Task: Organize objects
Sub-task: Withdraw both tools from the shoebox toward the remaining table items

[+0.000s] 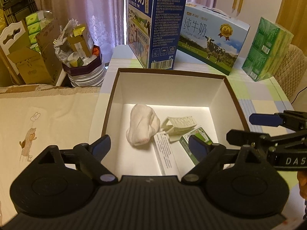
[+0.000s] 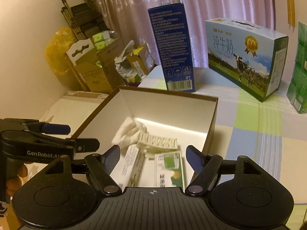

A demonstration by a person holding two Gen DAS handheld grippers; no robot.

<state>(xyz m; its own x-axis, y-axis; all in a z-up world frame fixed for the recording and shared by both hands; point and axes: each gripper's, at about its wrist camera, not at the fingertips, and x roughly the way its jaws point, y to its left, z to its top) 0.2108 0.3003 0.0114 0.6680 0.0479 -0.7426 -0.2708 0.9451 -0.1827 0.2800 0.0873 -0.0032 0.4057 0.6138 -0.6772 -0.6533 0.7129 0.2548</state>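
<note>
An open brown box (image 1: 233,94) (image 2: 212,118) with a white inside sits on the table. In it lie a rolled white sock (image 1: 143,127) (image 2: 127,132), a cream hair claw clip (image 1: 179,125) (image 2: 159,142), a long white tube carton (image 1: 166,155) (image 2: 134,165) and a small green-and-white packet (image 1: 193,143) (image 2: 169,169). My left gripper (image 1: 150,144) hovers open over the box's near edge, holding nothing. My right gripper (image 2: 153,156) is also open and empty above the near side. Each gripper shows in the other's view, the right gripper (image 1: 247,127) at the right and the left gripper (image 2: 76,137) at the left.
Behind the box stand a tall blue milk carton (image 1: 153,25) (image 2: 172,49), a light-blue milk case with a cow (image 1: 211,40) (image 2: 243,57) and a green pack (image 1: 266,49) (image 2: 299,72). A cluttered bin (image 1: 82,57) and cardboard boxes (image 1: 34,57) stand left. A beige cloth (image 1: 48,124) covers the left surface.
</note>
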